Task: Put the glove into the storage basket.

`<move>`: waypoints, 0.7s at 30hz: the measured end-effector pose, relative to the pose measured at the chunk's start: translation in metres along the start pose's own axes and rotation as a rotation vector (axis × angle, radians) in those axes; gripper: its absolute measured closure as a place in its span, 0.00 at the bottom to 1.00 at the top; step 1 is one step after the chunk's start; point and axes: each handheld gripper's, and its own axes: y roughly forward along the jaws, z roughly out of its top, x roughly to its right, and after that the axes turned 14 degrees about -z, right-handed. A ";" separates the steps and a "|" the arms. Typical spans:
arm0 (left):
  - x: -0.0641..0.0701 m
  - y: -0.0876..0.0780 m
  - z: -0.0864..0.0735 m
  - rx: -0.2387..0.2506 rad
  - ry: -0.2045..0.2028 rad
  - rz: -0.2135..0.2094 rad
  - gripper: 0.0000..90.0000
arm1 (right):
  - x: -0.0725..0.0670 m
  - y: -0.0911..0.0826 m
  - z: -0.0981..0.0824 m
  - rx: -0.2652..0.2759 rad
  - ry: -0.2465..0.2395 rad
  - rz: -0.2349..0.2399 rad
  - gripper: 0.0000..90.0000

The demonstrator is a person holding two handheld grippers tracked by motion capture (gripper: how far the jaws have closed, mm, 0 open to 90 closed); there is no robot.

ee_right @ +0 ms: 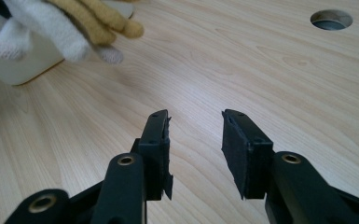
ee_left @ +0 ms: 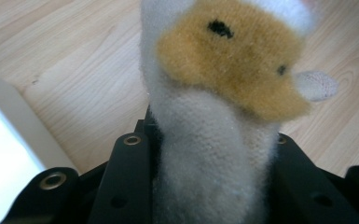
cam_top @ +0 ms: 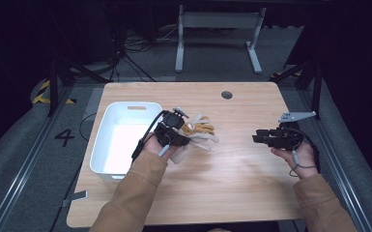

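Note:
A bundle of white and mustard-yellow knitted gloves [cam_top: 200, 133] hangs just right of the white bin, lifted a little off the wooden table [cam_top: 232, 179]. My left gripper [cam_top: 186, 141] is shut on the bundle from its left. In the left gripper view the fuzzy white cuff of the gloves [ee_left: 210, 163] is squeezed between the two black jaws of my left gripper [ee_left: 205, 140], with a yellow patch above. My right gripper [cam_top: 255, 137] hovers over the table's right side, open with nothing between its pads [ee_right: 156, 149]. The glove fingers [ee_right: 65, 28] show far off in the right gripper view, beyond my right gripper [ee_right: 196, 126].
A white rectangular bin [cam_top: 107, 116] stands at the table's left side; its rim [ee_left: 9, 107] lies close beside the held gloves. A round cable hole [cam_top: 226, 94] is near the far edge. Bare wood stretches between the two hands and toward the front edge.

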 end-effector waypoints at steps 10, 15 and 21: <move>-0.009 -0.015 0.015 -0.006 -0.054 0.037 0.75 | 0.005 -0.009 -0.011 -0.031 0.067 0.003 0.67; -0.015 -0.021 0.017 -0.006 -0.081 0.056 0.75 | 0.005 -0.009 -0.013 -0.048 0.079 0.008 0.67; -0.020 -0.029 0.018 0.009 -0.135 0.072 0.76 | 0.003 -0.009 -0.012 -0.043 0.077 0.005 0.67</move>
